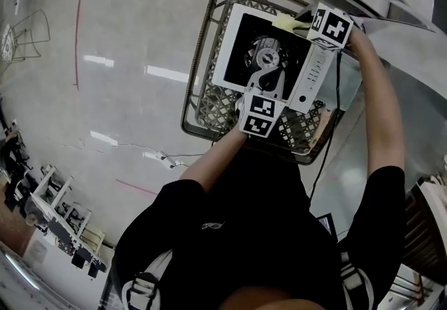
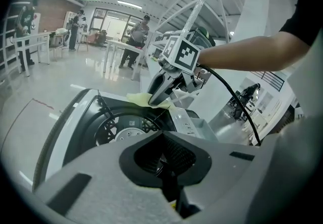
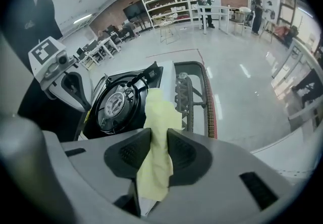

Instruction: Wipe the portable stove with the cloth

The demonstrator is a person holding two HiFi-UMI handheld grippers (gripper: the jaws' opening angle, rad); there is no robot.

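The portable stove (image 1: 234, 43) is white with a black top and a round burner (image 1: 267, 58); it sits in a dark wire basket (image 1: 202, 29). My right gripper (image 3: 154, 167) is shut on a pale yellow cloth (image 3: 159, 122). The cloth's free end hangs onto the stove's far edge (image 1: 285, 22), beside the burner (image 3: 115, 101). In the left gripper view that cloth (image 2: 139, 99) lies under the right gripper (image 2: 156, 98) at the stove's far corner. My left gripper (image 2: 169, 185) is shut with nothing seen between its pads. It hovers over the stove's near edge (image 1: 262, 85).
The stove's control strip (image 1: 312, 71) runs along its right side. A black cable (image 2: 237, 102) trails from the right gripper. Red tape lines (image 1: 78, 36) mark the shiny floor. Tables, shelves (image 3: 166, 1) and standing people (image 2: 136, 34) are far off.
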